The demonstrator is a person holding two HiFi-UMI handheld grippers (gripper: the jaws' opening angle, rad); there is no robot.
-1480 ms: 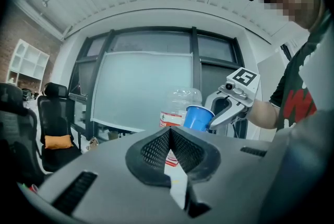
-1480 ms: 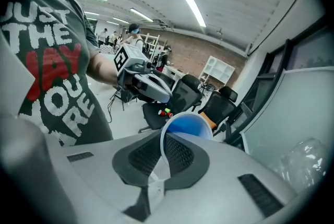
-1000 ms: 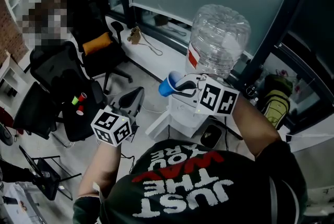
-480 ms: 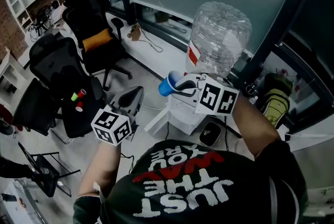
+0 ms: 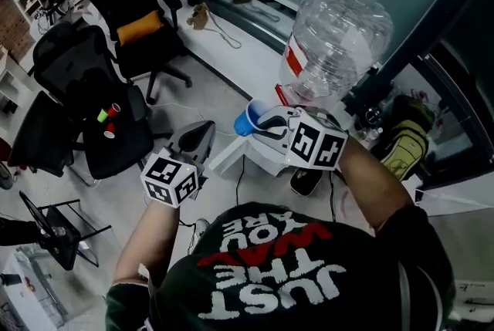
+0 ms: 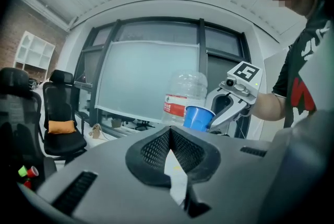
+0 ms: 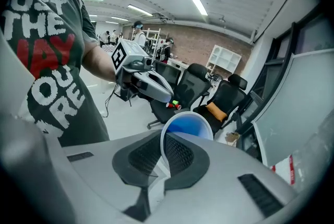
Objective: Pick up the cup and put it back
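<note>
Cup (image 7: 189,125), blue with a white rim, is pinched by its wall between the fingers of my right gripper (image 7: 163,140). The jaws stand almost fully together, with only that thin wall between the pads. Its blue interior shows at centre frame in the right gripper view.

In the head view the cup (image 5: 247,121) lies at centre frame on the tips of my right gripper (image 5: 266,123), held clear of any surface. It is near the neck of the upturned water bottle (image 5: 336,40).

My left gripper (image 6: 169,137) has its fingers closed tip to tip with nothing between them. In the head view my left gripper (image 5: 197,140) sits lower left of centre, apart from the cup.

Office chairs (image 5: 127,13) occupy the upper left, one bearing an orange cushion (image 5: 139,27).
</note>
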